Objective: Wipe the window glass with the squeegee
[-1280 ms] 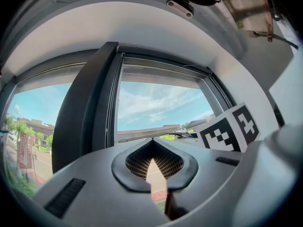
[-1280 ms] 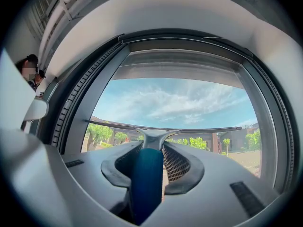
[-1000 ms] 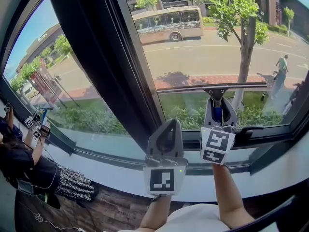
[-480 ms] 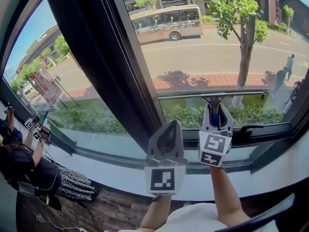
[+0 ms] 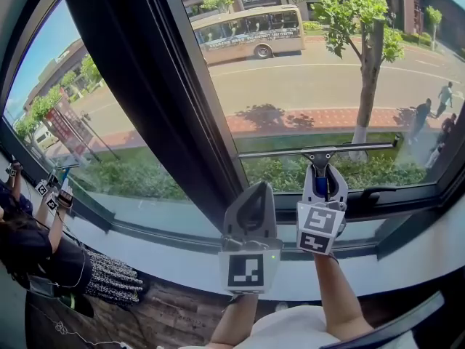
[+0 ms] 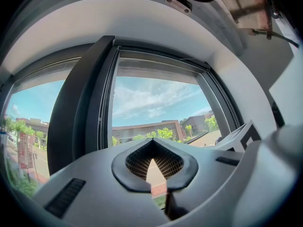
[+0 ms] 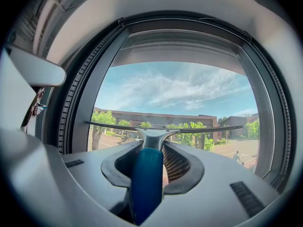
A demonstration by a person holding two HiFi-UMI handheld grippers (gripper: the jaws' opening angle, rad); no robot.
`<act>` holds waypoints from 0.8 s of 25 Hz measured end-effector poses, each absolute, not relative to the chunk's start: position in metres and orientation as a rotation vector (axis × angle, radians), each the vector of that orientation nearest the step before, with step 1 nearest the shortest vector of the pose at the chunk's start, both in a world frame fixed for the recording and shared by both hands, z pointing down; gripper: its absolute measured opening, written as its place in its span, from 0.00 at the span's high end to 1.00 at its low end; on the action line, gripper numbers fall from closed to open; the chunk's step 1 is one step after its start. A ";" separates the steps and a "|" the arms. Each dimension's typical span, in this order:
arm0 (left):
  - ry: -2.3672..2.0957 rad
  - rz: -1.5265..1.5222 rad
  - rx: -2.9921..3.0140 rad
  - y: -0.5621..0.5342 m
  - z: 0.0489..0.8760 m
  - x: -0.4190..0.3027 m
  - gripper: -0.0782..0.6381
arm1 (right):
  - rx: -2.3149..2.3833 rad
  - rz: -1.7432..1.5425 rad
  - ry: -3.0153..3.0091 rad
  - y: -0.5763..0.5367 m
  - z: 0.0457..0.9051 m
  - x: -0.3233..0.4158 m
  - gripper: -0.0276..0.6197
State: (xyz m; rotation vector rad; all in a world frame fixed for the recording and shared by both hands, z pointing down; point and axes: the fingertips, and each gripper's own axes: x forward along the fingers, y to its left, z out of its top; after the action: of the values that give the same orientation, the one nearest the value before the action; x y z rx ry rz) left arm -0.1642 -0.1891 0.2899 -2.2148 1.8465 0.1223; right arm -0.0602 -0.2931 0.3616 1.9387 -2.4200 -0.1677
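Observation:
My right gripper point(image 5: 320, 185) is shut on the blue handle point(image 7: 147, 183) of a squeegee point(image 5: 320, 151). Its long thin blade point(image 7: 163, 127) lies level against the lower part of the right window pane point(image 5: 320, 71), just above the bottom frame. My left gripper point(image 5: 251, 209) hangs to the left of the right one, in front of the dark mullion point(image 5: 145, 86). Its jaws are closed with nothing between them in the left gripper view, where only sky and buildings show past the left gripper point(image 6: 152, 162).
A dark window handle point(image 5: 374, 193) sits on the lower frame right of the squeegee. The white sill point(image 5: 167, 257) runs below. A second pane point(image 5: 65, 107) lies left of the mullion. At the far left, another person point(image 5: 29, 246) holds grippers.
The squeegee and my right gripper have slid down the pane, from mid-lower glass toward the bottom frame. The left gripper has stayed put.

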 end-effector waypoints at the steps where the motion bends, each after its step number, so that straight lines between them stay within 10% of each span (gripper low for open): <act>1: 1.846 0.116 -2.217 -0.190 0.291 -0.164 0.89 | 1.938 -0.159 -2.419 -0.293 0.364 -0.060 0.76; 20: 1.883 0.010 -2.293 -0.200 0.335 -0.163 0.89 | 1.884 0.003 -2.374 -0.297 0.424 -0.060 0.76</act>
State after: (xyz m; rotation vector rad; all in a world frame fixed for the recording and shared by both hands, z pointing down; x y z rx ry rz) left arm -0.1627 -0.2002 0.3354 -2.2935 1.8831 0.0099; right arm -0.0596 -0.2971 0.4240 1.8842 -2.3743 0.0027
